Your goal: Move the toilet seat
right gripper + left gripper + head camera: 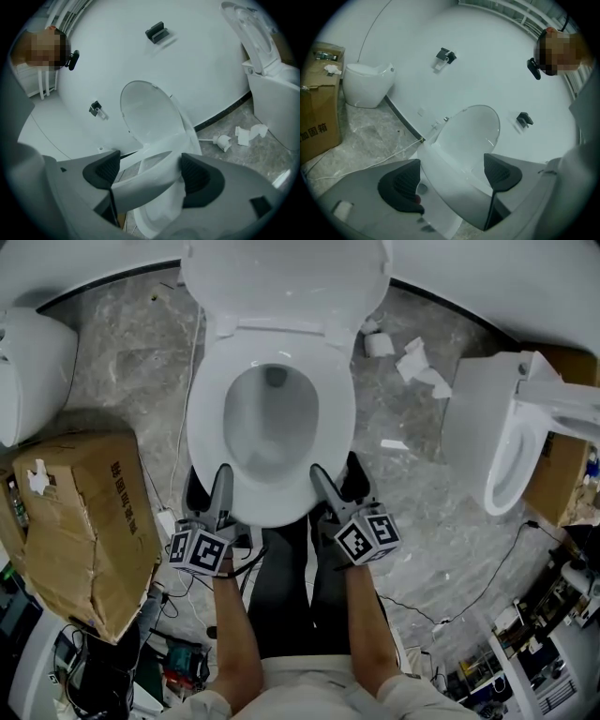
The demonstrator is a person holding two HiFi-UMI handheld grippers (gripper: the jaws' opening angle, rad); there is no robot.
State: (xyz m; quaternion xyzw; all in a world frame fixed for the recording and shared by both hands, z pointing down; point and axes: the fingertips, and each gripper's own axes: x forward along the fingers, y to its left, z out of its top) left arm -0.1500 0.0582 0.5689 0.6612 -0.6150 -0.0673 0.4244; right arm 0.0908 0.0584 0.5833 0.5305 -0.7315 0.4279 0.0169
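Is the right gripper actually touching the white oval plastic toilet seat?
Touching. In the right gripper view the white oval plastic toilet seat fills the right gripper jaw to jaw, its edge against the right-hand pad.

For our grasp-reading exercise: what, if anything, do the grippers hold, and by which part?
The toilet seat, by its front rim: the right gripper clamps it; the left gripper straddles it, but whether its pads press is unclear.
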